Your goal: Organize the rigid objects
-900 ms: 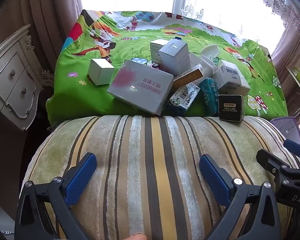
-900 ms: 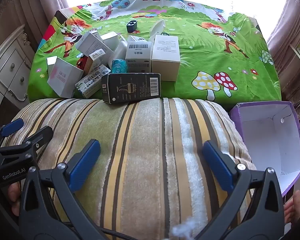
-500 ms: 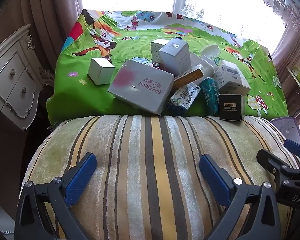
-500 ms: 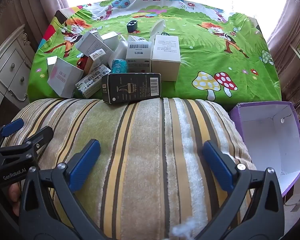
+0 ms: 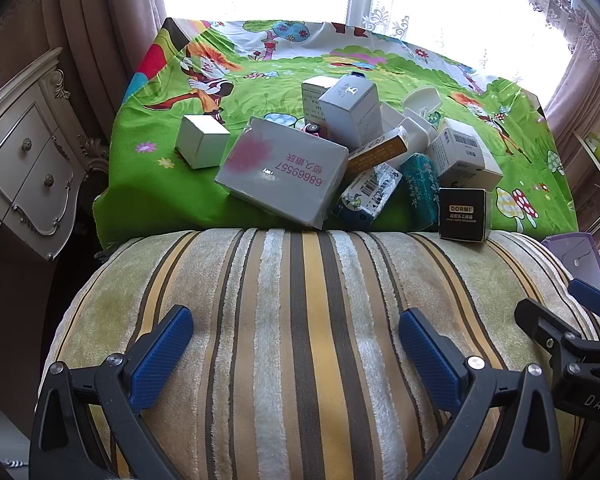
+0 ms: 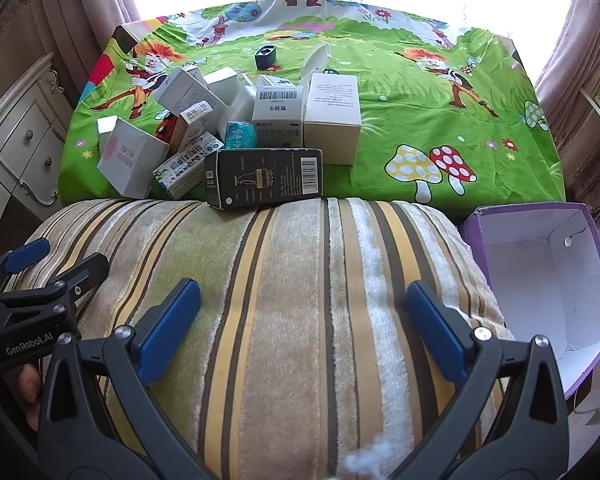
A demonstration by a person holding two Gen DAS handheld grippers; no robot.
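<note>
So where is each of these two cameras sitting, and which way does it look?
Left wrist view: on the left tongs, looking down over the striped plush cushion to the boxes; the right tongs show at its right.
Right wrist view: on the right tongs; a fingertip shows lower left.
Both show the black rectangular carton.

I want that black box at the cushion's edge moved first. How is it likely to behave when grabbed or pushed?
The black box looks like stiff printed cardboard, so it should probably hold its shape between the pads. It lies on a long side, half propped on the striped cushion, so a push may tilt or slide it. Its glossy faces could be slightly slippery.
</note>
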